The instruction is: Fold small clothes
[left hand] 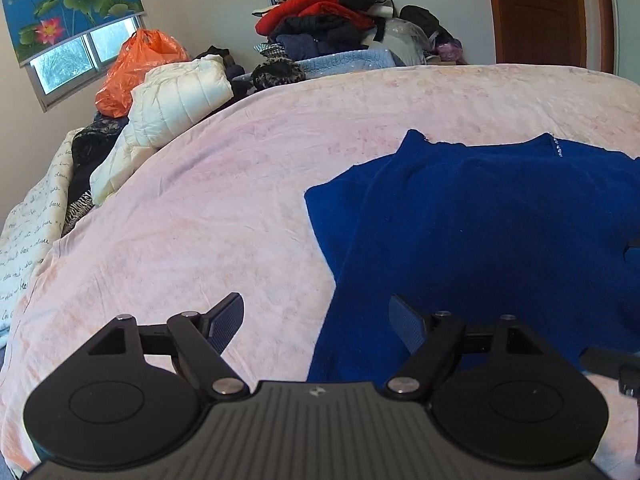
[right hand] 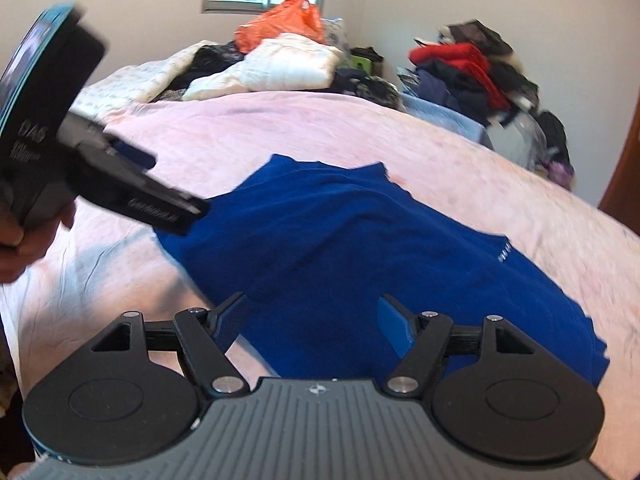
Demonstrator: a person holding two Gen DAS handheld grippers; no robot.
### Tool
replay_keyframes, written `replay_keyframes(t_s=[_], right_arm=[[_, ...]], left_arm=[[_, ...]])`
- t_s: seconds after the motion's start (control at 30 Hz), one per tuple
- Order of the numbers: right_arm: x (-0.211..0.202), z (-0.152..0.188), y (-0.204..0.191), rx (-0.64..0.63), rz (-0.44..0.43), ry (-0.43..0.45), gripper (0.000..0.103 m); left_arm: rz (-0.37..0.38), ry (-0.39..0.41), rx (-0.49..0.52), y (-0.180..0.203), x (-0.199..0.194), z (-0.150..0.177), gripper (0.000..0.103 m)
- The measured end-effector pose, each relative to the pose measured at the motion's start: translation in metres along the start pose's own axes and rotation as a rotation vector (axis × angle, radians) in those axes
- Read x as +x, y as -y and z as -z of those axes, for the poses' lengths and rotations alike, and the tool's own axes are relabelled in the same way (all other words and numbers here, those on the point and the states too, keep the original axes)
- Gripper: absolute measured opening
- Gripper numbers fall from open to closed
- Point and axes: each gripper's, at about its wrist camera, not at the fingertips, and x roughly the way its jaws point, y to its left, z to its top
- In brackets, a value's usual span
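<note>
A dark blue garment [left hand: 480,232] lies spread and partly folded on the pink bed cover [left hand: 224,208]. It also shows in the right wrist view [right hand: 344,248]. My left gripper [left hand: 316,322] is open and empty, held above the garment's near left edge. My right gripper [right hand: 312,322] is open and empty, above the garment's near edge. The left gripper's body [right hand: 100,168] shows in the right wrist view at the left, over the garment's left corner. A dark part of the right gripper [left hand: 616,364] shows at the right edge of the left wrist view.
A white padded jacket [left hand: 176,108] and an orange plastic bag [left hand: 136,68] lie at the bed's far left. A tall pile of red and dark clothes [left hand: 328,20] stands behind the bed. A wooden door [left hand: 544,12] is at the far right.
</note>
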Motion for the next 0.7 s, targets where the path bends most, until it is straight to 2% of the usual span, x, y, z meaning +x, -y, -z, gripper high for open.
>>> replay_keyframes(t_s=[0.07, 0.13, 0.27, 0.47, 0.6, 0.63, 0.7], right_arm=[[0.003, -0.003, -0.009, -0.039, 0.005, 0.003, 0.074], [0.006, -0.006, -0.020, -0.090, 0.018, 0.011, 0.074], [0.019, -0.010, -0.045, -0.208, 0.044, 0.022, 0.074], [0.045, -0.004, -0.082, -0.362, 0.107, 0.010, 0.074], [0.057, 0.006, -0.101, -0.460, 0.171, 0.014, 0.074], [0.059, 0.008, -0.105, -0.478, 0.191, 0.029, 0.074], [0.062, 0.009, -0.108, -0.499, 0.226, 0.043, 0.075]], left_arm=[[0.018, 0.003, -0.015, -0.008, 0.009, -0.006, 0.080], [0.068, -0.007, -0.057, -0.021, 0.021, -0.015, 0.080], [0.226, -0.089, -0.148, -0.046, 0.055, -0.036, 0.080], [0.392, -0.178, -0.226, -0.065, 0.099, -0.050, 0.080], [0.485, -0.246, -0.324, -0.073, 0.128, -0.049, 0.080], [0.498, -0.251, -0.345, -0.074, 0.132, -0.049, 0.081], [0.553, -0.230, -0.390, -0.077, 0.138, -0.049, 0.089]])
